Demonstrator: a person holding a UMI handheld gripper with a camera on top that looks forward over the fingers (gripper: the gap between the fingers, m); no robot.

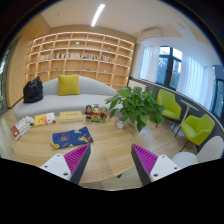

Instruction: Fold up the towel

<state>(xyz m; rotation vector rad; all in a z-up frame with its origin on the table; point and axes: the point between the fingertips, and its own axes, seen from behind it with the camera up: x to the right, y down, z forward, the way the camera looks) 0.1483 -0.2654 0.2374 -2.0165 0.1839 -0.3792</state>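
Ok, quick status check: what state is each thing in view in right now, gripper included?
gripper: fingers open, nothing between them
towel: lying on the table beyond the fingers, patterned side up; whether folded is hard to tell
table: holds the towel, books and plant
potted plant: upright
ceiling light: on

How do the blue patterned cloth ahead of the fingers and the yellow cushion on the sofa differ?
The blue patterned cloth lies flat on the wooden table, just beyond the open gripper; the yellow cushion stands upright against the sofa back. The cloth is multicoloured; the cushion is plain yellow. Both are soft fabric.
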